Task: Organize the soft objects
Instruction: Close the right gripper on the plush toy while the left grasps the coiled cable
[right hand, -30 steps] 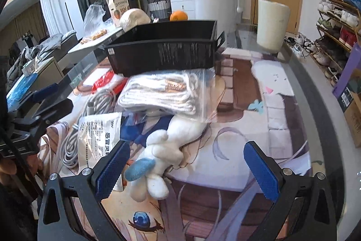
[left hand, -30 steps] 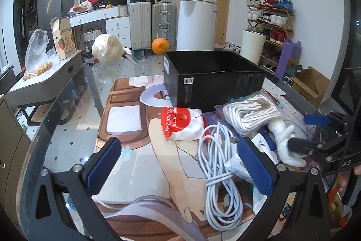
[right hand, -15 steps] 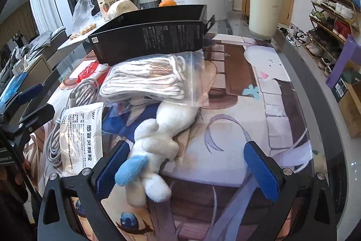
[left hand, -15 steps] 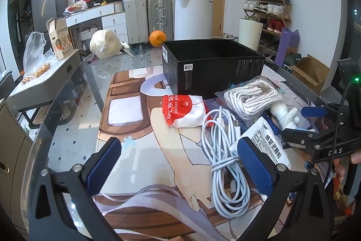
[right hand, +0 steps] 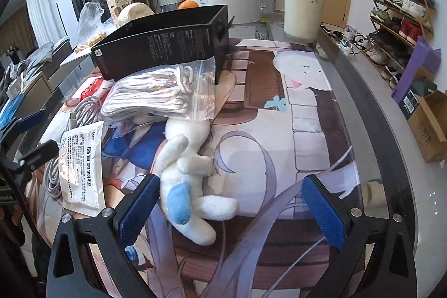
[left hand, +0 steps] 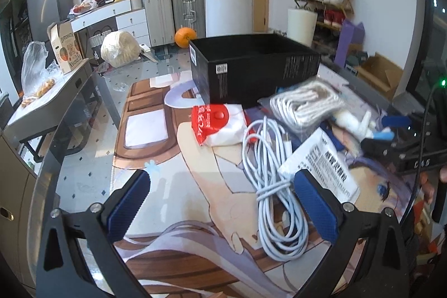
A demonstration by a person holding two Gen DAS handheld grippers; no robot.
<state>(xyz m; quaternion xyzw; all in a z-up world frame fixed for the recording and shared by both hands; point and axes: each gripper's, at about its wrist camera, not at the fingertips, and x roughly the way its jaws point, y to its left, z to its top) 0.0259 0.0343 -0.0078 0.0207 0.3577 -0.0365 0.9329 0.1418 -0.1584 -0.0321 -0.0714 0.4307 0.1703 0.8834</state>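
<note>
A white plush toy with a blue patch (right hand: 190,175) lies on the printed mat, its head under a clear bag of white rope (right hand: 159,94). My right gripper (right hand: 232,205) is open, its left pad beside the plush's legs. An open black box (left hand: 251,66) stands behind the pile. My left gripper (left hand: 223,205) is open and empty above the mat; a coiled white cable (left hand: 271,180), a white printed packet (left hand: 321,166) and a red-and-white tissue pack (left hand: 218,124) lie ahead of it. The box (right hand: 167,46) shows in the right wrist view too.
The glass table's right edge (right hand: 371,113) curves close by. A bagged white bundle (left hand: 118,52) and an orange (left hand: 185,37) sit at the table's far end. Suitcases, a white bin and a shoe rack stand beyond the table.
My right gripper has moved forward and down toward the plush, which now lies between its fingers' reach. My left gripper has drawn back and shifted left; the cable is now by its right finger.
</note>
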